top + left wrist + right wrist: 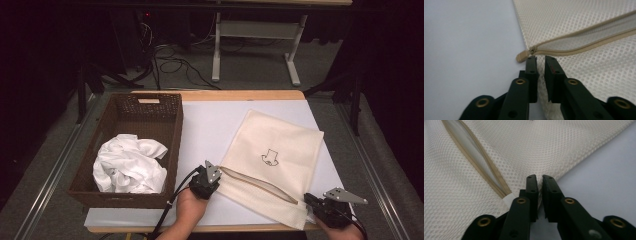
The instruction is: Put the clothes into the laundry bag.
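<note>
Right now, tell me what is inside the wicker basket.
The brown wicker basket holds a crumpled white cloth bunched at its near end. The far end shows bare basket bottom. Whatever lies under the cloth is covered, so I cannot tell whether anything else is in there.

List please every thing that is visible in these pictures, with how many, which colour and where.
mesh laundry bag: one, cream, on the right of the sheet, zipper partly open
zipper: one, beige, along the bag's near edge
wicker basket: one, dark brown, on the left of the table
crumpled cloth: one, white, inside the basket
sheet: one, white, covering the table
table: one, wooden edge
left gripper: one, black, at the zipper's left end, jaws nearly closed
right gripper: one, black, at the bag's near right corner, jaws nearly closed
</note>
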Tool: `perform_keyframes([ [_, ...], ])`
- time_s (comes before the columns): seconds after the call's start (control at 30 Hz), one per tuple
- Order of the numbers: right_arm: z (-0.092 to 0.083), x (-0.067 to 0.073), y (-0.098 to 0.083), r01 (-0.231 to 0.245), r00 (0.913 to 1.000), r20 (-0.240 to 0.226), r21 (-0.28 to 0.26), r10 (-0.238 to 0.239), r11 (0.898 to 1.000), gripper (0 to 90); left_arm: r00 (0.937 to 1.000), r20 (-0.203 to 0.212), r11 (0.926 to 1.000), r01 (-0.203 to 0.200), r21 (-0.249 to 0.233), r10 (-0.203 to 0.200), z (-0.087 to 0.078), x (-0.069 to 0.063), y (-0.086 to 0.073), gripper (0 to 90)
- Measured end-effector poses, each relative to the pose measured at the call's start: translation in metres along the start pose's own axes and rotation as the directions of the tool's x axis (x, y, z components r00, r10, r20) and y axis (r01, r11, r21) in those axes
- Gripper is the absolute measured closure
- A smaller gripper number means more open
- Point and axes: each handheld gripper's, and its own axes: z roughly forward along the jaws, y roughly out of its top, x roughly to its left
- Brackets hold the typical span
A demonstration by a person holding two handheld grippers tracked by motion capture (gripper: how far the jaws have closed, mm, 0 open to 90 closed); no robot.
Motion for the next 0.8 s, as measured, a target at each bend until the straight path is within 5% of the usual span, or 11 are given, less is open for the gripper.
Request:
perform_keyframes([
  [0.07,-0.001,-0.001,0.001,0.0,0.9999,-0.013,-0.027,0.0,1.0,73.5,0.9994,0.014,0.9994,0.031,-0.014,-0.031,-0.005,0.001,0.001,67.0],
  [0.13,-0.003,-0.002,0.004,0.002,0.9996,-0.027,-0.062,-0.004,0.998,66.6,0.9985,0.03,0.998,0.048,-0.04,-0.046,-0.012,0.002,0.0,48.9],
  [0.23,-0.002,0.0,0.01,0.013,0.9986,-0.051,-0.104,-0.018,0.994,52.5,0.9917,0.106,0.9938,0.081,-0.076,-0.072,-0.024,0.0,-0.001,38.9],
  [0.47,0.007,0.008,0.024,0.028,0.9949,-0.091,-0.168,-0.044,0.985,31.5,0.9912,0.119,0.9958,0.065,-0.064,-0.057,-0.038,-0.01,-0.005,16.0],
  [0.63,0.02,0.018,0.038,0.044,0.9908,-0.116,-0.199,-0.069,0.979,14.8,0.9833,0.173,0.9931,0.073,-0.092,-0.056,-0.054,-0.014,-0.005,10.0],
  [0.8,0.027,0.02,0.043,0.059,0.9904,-0.111,-0.204,-0.083,0.977,5.9,0.9849,0.166,0.9922,0.068,-0.104,-0.05,-0.07,-0.016,0.004,0.2],
])
